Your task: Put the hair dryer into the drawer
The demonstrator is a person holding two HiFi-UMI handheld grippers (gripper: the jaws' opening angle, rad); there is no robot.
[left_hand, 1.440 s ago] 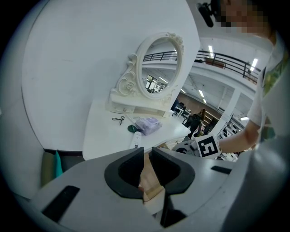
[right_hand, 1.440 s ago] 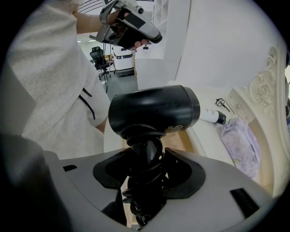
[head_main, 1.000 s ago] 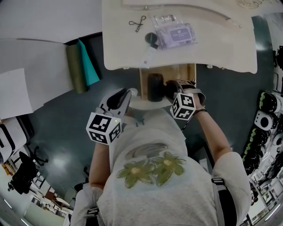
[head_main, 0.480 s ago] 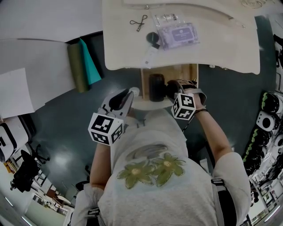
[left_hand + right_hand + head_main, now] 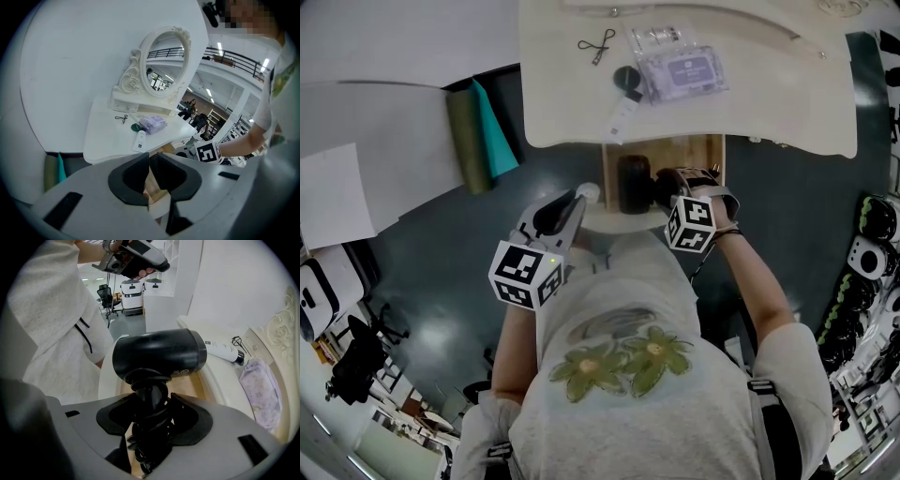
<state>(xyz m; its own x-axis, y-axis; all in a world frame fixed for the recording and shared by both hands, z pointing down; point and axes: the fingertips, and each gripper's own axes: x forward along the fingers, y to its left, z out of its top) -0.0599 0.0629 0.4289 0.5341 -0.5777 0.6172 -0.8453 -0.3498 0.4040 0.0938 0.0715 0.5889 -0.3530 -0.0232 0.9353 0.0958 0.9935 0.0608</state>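
- Drawer under the vanity table stands pulled out; bare wooden floor shows in the head view and the right gripper view.
- Hair dryer is inside the drawer's outline, barrel lying crosswise, towards the left half of the opening. From the right gripper view the barrel sits above the wood. Contact with the floor cannot be confirmed.
- Right gripper is clamped on the dryer's handle, with the black cord coiled round it between the jaws. In the head view this gripper reaches into the drawer from the right.
- Left gripper: jaws drawn together to a sliver, nothing between them. It hangs near the drawer's front-left corner, apart from the dryer.
- Judged progress: drawer opening done, carry done, dryer positioned over its place. Left to do: set it down, let go, withdraw. Closing the drawer may follow, though the task does not ask for it.
- On the tabletop, untouched: eyelash curler, purple pouch, white tube.
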